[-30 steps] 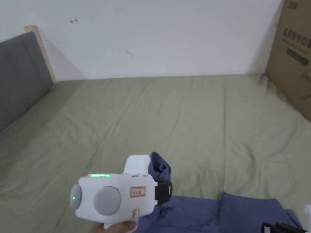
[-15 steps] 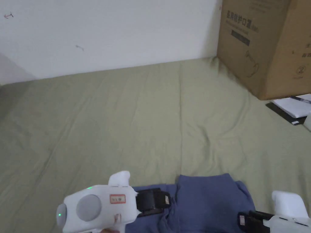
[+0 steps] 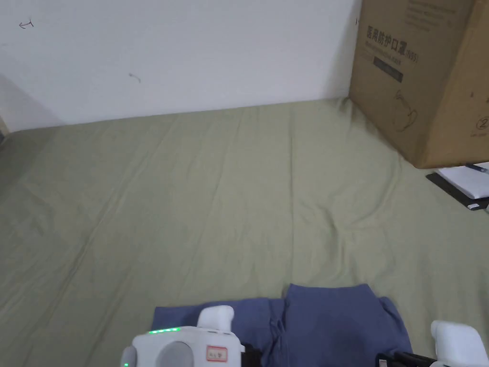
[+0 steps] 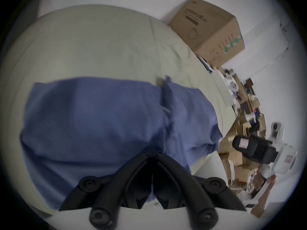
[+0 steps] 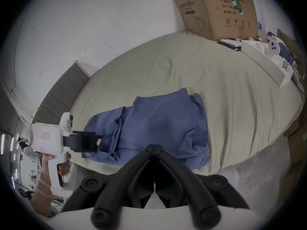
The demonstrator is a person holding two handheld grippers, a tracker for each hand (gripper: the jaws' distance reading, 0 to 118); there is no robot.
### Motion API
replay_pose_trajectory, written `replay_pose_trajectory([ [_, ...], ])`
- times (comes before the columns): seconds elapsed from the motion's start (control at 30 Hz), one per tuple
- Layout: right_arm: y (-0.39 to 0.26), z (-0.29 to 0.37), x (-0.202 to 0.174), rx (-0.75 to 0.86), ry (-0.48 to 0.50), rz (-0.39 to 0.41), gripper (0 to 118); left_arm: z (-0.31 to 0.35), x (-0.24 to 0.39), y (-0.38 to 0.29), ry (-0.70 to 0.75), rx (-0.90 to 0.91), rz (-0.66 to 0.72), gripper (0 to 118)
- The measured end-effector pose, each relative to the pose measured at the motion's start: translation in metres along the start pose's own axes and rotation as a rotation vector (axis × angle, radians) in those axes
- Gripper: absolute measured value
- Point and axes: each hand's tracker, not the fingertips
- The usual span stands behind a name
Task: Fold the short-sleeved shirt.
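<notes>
Nearest the person, both grippers sit at the near edge of the bed [image 3: 191, 200]. In the left gripper view the left gripper [image 4: 152, 153] has its jaws drawn together at the tips, with the shirt [image 4: 103, 117] right at them; it looks clenched on a gather of cloth, though the tips' contact is partly hidden by folds. In the right gripper view the right gripper [image 5: 154, 146] also has its jaws closed tip to tip, just over the shirt's near hem; whether any cloth is pinched between them cannot be told.

The shirt [image 5: 159, 125] lies on the olive sheet close to the bed's near edge, already doubled into a rough rectangle. Its right portion is a smooth flap laid over the rest; the left portion is bunched, with a ridge of folds where the two meet. In the head view the shirt [image 3: 329, 325] sits at the bottom of the frame, with the left gripper [image 3: 191, 349] over its left part.

The fabric looks thin, soft and light. It should drape and slide easily, so it likely needs holding at corners or hems, both layers together, rather than mid-panel.

Farther off, a box [image 3: 425, 76] stands on the bed's far right corner against the wall [image 3: 191, 52].
</notes>
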Motion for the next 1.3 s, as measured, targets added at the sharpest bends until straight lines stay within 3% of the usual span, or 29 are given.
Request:
replay_pose_trajectory([
  [0.07, 0.001, 0.001, 0.001, -0.002, -0.012, 0.004, 0, -0.013, 0.012, -0.006, 0.045, -0.027, -0.068, 0],
  [0.17, 0.002, 0.004, 0.001, -0.005, -0.024, 0.001, 0, -0.012, 0.013, -0.008, 0.067, -0.004, -0.060, 0],
  [0.43, 0.008, 0.007, -0.015, 0.000, -0.038, 0.016, 0, 0.062, -0.043, -0.004, -0.166, 0.104, 0.111, 4],
  [0.47, 0.009, 0.005, -0.018, 0.000, -0.035, 0.017, 0, 0.076, -0.056, -0.007, -0.184, 0.115, 0.155, 18],
  [0.5, 0.010, 0.003, -0.022, -0.004, -0.031, 0.021, 0, 0.091, -0.073, -0.011, -0.203, 0.138, 0.200, 42],
  [0.57, 0.012, -0.003, -0.029, -0.009, -0.029, 0.029, 0, 0.109, -0.094, -0.016, -0.169, 0.168, 0.244, 113],
  [0.6, 0.013, -0.006, -0.033, -0.014, -0.029, 0.036, 0, 0.121, -0.105, -0.023, -0.157, 0.242, 0.262, 117],
  [0.67, 0.015, -0.012, -0.040, -0.016, -0.028, 0.044, 0, 0.132, -0.129, -0.028, -0.145, 0.304, 0.327, 116],
  [0.8, 0.024, -0.019, -0.053, -0.006, -0.020, 0.031, 0, 0.118, -0.172, -0.030, -0.211, 0.184, 0.469, 116],
  [0.93, 0.028, -0.021, -0.064, -0.004, -0.023, 0.033, 0, 0.095, -0.189, -0.033, -0.238, 0.164, 0.469, 116],
  [1.13, 0.027, -0.025, -0.072, -0.029, -0.043, 0.067, 0, 0.072, -0.207, -0.026, -0.514, 0.196, 0.588, 113],
  [1.2, 0.027, -0.027, -0.073, -0.036, -0.051, 0.065, 0, 0.066, -0.206, -0.020, -0.459, 0.177, 0.546, 96],
  [1.23, 0.027, -0.026, -0.073, -0.035, -0.050, 0.063, 0, 0.068, -0.203, -0.021, -0.435, 0.191, 0.537, 77],
  [1.27, 0.027, -0.026, -0.074, -0.036, -0.047, 0.061, 0, 0.068, -0.202, -0.019, -0.383, 0.190, 0.522, 45],
  [1.3, 0.027, -0.025, -0.074, -0.037, -0.045, 0.060, 0, 0.067, -0.203, -0.019, -0.292, 0.169, 0.491, 26],
])
